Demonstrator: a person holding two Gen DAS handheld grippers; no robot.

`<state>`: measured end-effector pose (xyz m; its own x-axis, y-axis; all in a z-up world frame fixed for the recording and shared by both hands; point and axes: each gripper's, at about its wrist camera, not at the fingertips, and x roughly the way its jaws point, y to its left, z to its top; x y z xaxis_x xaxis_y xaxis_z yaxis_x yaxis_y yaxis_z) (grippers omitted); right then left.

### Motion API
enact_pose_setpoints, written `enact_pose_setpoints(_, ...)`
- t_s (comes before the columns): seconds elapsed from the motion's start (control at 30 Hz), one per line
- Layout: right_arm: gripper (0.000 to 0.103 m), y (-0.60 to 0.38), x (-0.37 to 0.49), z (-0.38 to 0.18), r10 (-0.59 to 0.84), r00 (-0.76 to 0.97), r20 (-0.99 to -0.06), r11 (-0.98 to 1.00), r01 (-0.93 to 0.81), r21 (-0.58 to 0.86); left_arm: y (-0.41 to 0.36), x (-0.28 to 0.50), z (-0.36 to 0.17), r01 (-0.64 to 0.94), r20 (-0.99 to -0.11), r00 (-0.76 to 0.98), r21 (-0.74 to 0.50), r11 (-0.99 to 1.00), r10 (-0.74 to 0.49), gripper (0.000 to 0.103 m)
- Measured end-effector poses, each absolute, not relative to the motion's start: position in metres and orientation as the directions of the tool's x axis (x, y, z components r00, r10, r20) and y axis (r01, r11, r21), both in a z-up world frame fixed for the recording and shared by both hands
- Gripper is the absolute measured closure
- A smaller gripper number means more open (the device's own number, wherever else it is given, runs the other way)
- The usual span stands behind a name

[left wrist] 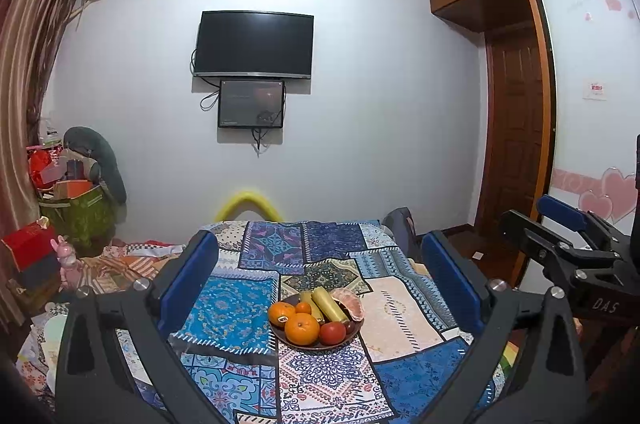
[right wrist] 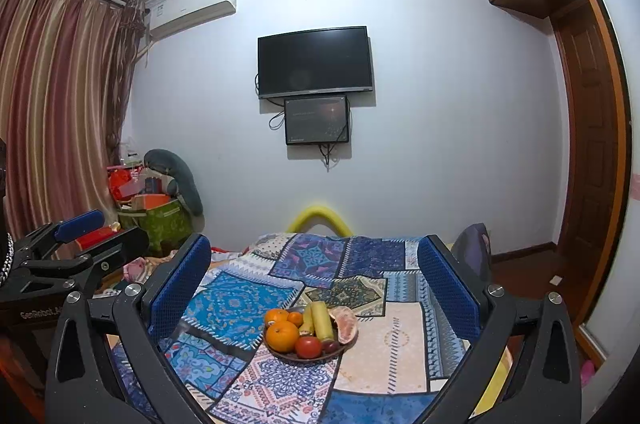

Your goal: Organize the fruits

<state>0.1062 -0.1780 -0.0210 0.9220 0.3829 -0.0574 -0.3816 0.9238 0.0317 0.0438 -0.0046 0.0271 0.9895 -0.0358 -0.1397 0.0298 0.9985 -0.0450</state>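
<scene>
A brown plate (left wrist: 316, 345) of fruit sits on the patchwork-covered table (left wrist: 404, 312). It holds oranges (left wrist: 302, 328), a red tomato (left wrist: 332, 333), a banana (left wrist: 329, 304), a peeled pomelo piece (left wrist: 352, 305) and a dark grape. My left gripper (left wrist: 320, 280) is open and empty, raised above and behind the plate. My right gripper (right wrist: 314, 284) is open and empty too, at a similar distance from the plate (right wrist: 308, 355). The right gripper also shows at the right edge of the left wrist view (left wrist: 568, 236); the left gripper shows at the left edge of the right wrist view (right wrist: 80, 236).
A TV (left wrist: 253, 44) and a smaller screen hang on the far wall. Boxes and bags (left wrist: 72, 200) pile up at the left by the curtains. A wardrobe and door (left wrist: 516, 128) stand at the right. A yellow curved tube (left wrist: 248, 202) rises behind the table.
</scene>
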Motion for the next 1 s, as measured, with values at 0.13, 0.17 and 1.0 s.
enact_pose_setpoints(0.13,0.0,-0.178,0.106,-0.02,0.382,0.922,-0.059,0.924,-0.38,0.029,-0.004,0.044,0.027,0.036,-0.143,0.989,-0.05,0.998,-0.043,0.0)
enact_pose_setpoints(0.17,0.0,-0.179,0.106,-0.02,0.382,0.922,-0.059,0.924,-0.381,0.029,-0.003,0.045,0.027,0.041,-0.145,0.988,-0.053,0.998,-0.048,0.0)
enact_pose_setpoints(1.0,0.0,-0.179,0.11,-0.021,0.378,0.923,-0.076,0.926,-0.377,0.028,-0.002,0.056,0.02,0.077,-0.185,0.979,-0.058,0.995,-0.087,0.0)
